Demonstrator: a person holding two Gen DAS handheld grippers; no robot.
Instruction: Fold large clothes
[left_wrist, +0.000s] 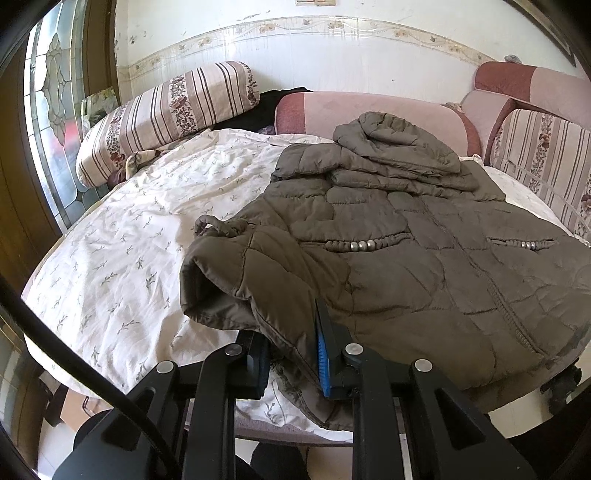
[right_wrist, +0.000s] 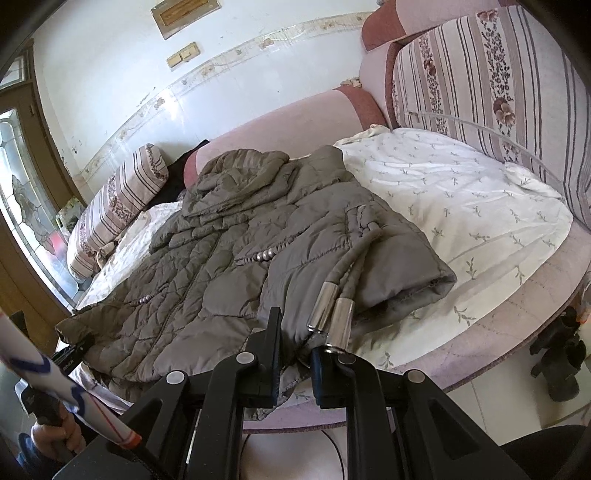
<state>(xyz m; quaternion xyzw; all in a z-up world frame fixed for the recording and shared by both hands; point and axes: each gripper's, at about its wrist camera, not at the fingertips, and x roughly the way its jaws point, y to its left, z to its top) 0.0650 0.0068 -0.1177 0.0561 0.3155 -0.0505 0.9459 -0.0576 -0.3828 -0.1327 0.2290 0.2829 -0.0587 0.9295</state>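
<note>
- One olive-brown quilted hooded jacket (left_wrist: 424, 266) lies front up on a bed covered by one white sprigged sheet (left_wrist: 122, 240), its hood (left_wrist: 399, 147) at the far end and its hem at the near edge of the bed.
- The left claw (left_wrist: 293, 354) is clamped on the jacket's near hem corner, beside one sleeve cuff (left_wrist: 210, 291) folded over the body.
- The right claw (right_wrist: 295, 354) is nearly closed, pinching the hem at the jacket's other near corner, just beside two drawcord ends capped with two silver metal tips (right_wrist: 330, 314).
- Two rows of silver beads (left_wrist: 360, 244) trim the jacket's pockets.
- Two striped floral cushions (left_wrist: 166, 114) flank the jacket, one on each side; one pink bolster (left_wrist: 369, 110) sits behind the hood.
- One hand (right_wrist: 55, 432) grips a handle at the lower left of the right wrist view.
</note>
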